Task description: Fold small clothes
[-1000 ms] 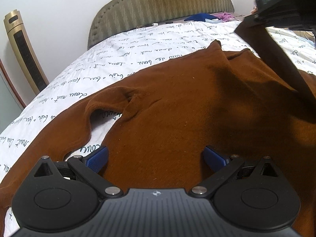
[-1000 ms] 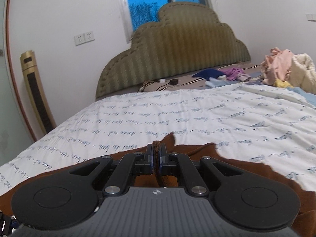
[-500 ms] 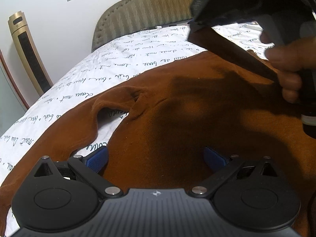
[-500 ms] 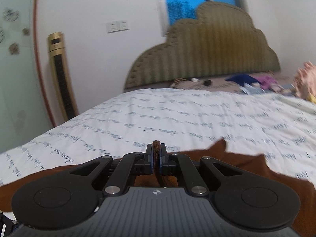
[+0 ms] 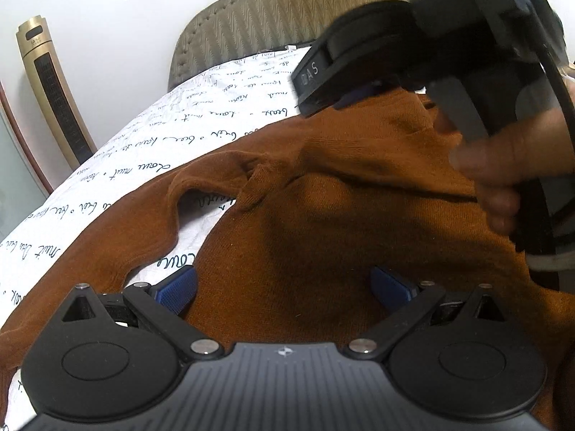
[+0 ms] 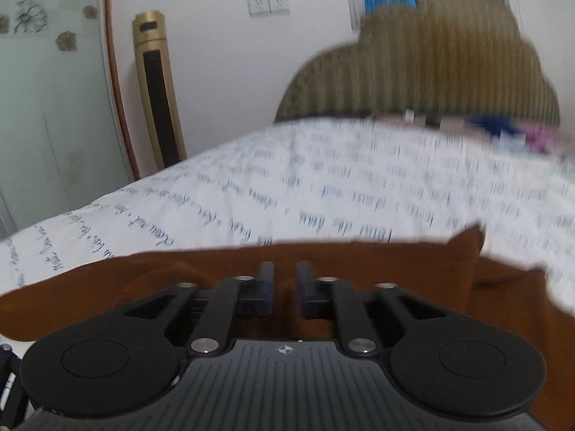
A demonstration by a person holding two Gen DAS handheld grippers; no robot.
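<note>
A brown long-sleeved sweater [image 5: 323, 194] lies on the white bedspread with script print [image 5: 201, 133]. One side is folded over onto the body. My left gripper [image 5: 284, 287] is open, its blue pads [image 5: 178, 287] resting low on the sweater's near part. My right gripper [image 6: 284, 289] has its jaws slightly apart over the brown fabric [image 6: 201, 269], with no cloth pinched between them. In the left wrist view the right gripper's black body [image 5: 413, 46] and the holding hand [image 5: 503, 165] hover over the folded part at the upper right.
A padded olive headboard [image 6: 431, 64] stands at the far end of the bed. A gold tower fan [image 6: 158, 86] stands by the wall on the left, beside a glass door [image 6: 46, 107]. Small clothes [image 6: 503, 129] lie near the headboard.
My right gripper swept left across the sweater carrying the fabric edge over the body, then its jaws opened a little and let the cloth go. The left gripper stayed in place, open.
</note>
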